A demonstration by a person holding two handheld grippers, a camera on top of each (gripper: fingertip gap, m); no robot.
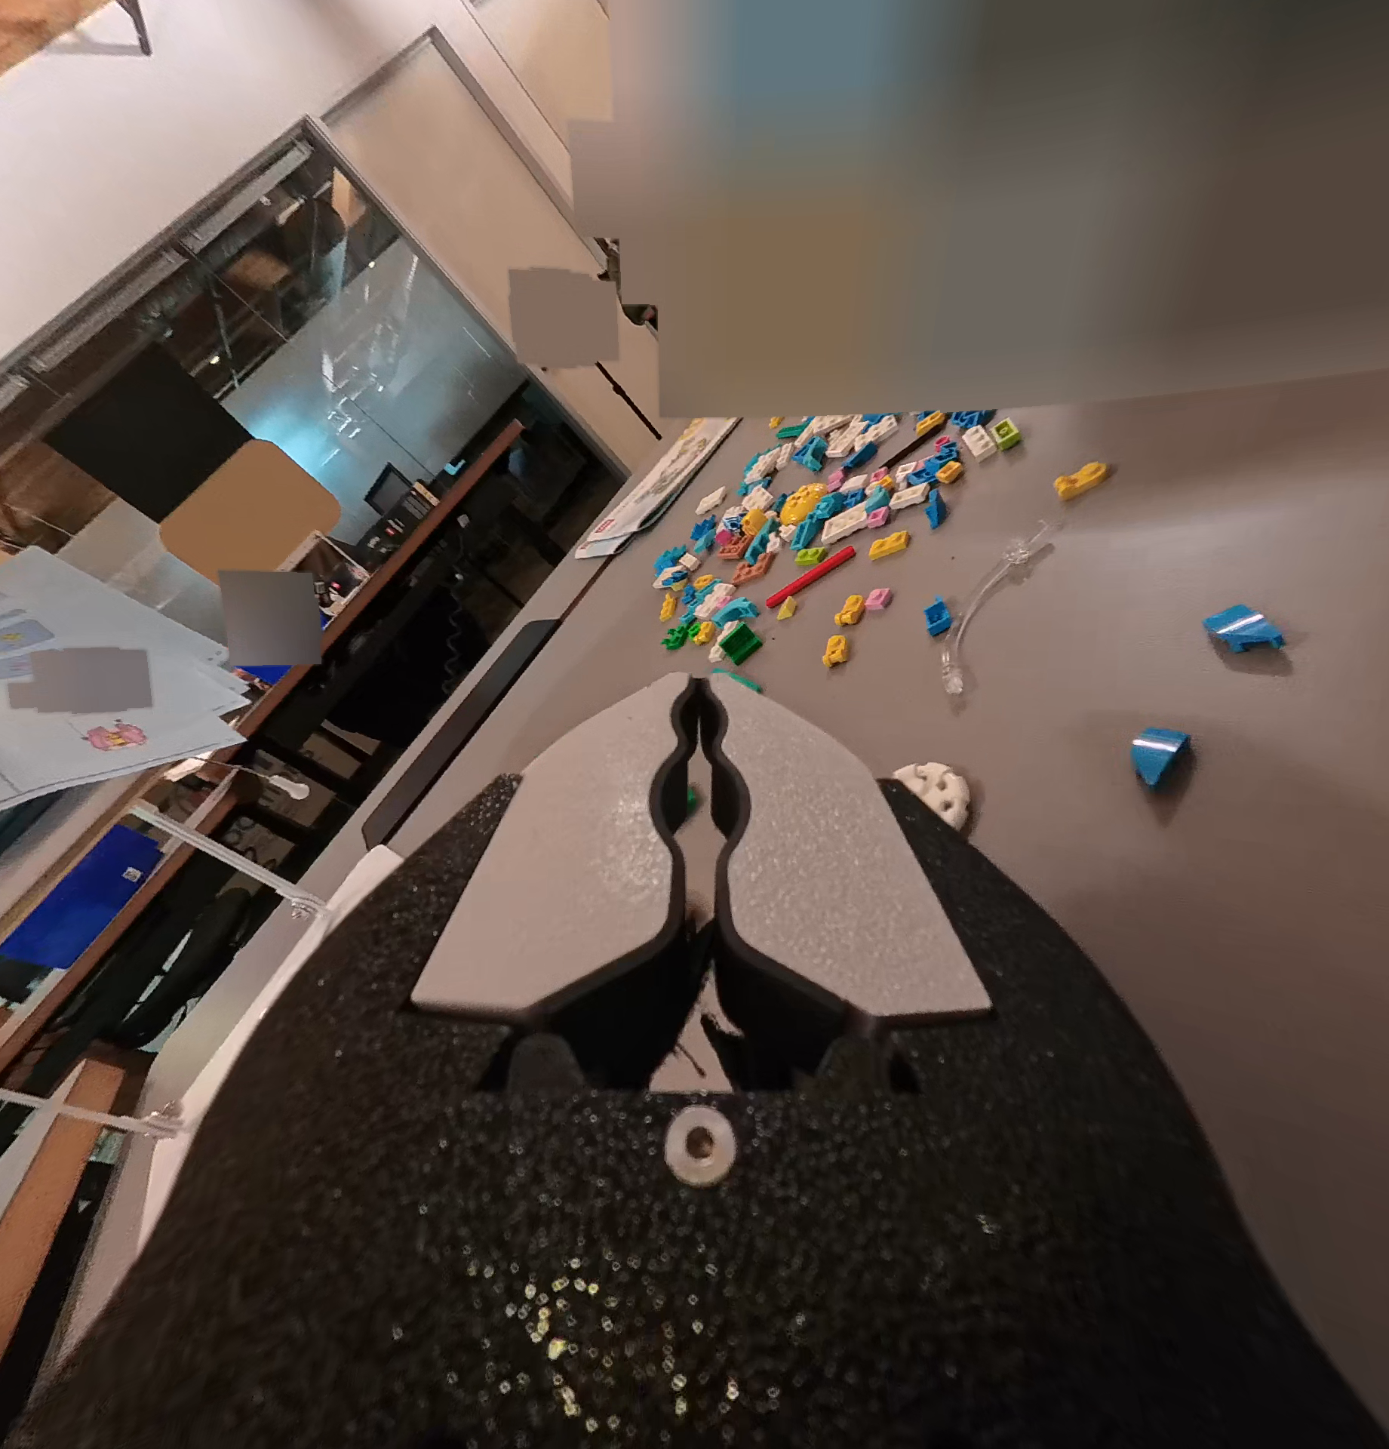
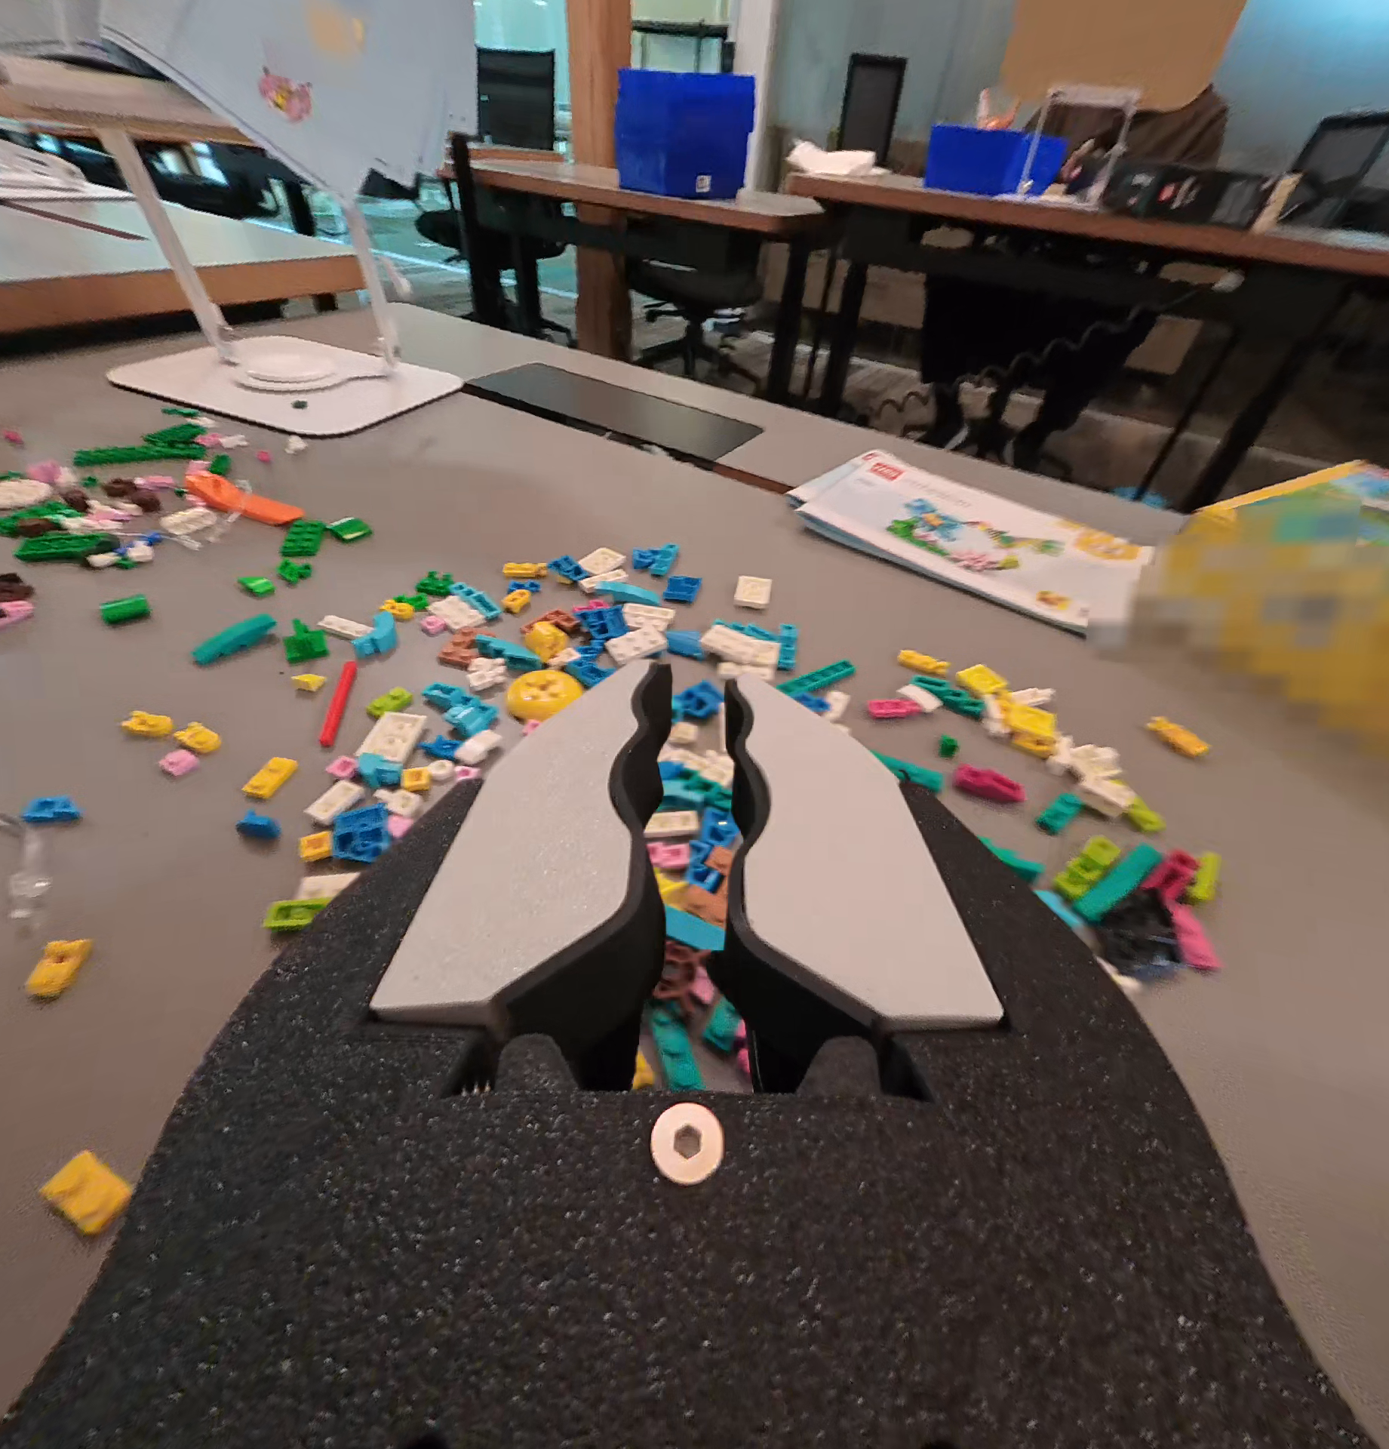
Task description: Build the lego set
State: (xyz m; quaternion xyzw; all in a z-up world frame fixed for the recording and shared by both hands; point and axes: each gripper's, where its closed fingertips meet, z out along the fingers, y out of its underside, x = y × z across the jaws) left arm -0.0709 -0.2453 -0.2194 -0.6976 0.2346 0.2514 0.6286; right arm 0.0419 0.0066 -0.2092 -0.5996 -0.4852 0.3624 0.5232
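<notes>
My left gripper (image 1: 699, 686) is shut, tilted above the grey table (image 1: 1146, 902). A small green bit (image 1: 689, 798) shows in the gap between its fingers; I cannot tell if it is gripped. A pile of small coloured lego pieces (image 1: 816, 510) lies beyond it. My right gripper (image 2: 695, 682) is open by a narrow gap and empty, low over the same pile (image 2: 597, 627). A yellow dome piece (image 2: 544, 694) and a red rod (image 2: 338, 702) lie left of its fingers.
Two blue curved pieces (image 1: 1244, 627) (image 1: 1160, 754), a clear curved piece (image 1: 981, 604) and a white round piece (image 1: 934, 792) lie apart. Green pieces (image 2: 72, 533) and an orange piece (image 2: 244, 502) lie far left. A white stand base (image 2: 283, 384), a booklet (image 2: 965, 541) and a yellow box (image 2: 1302, 627) stand behind.
</notes>
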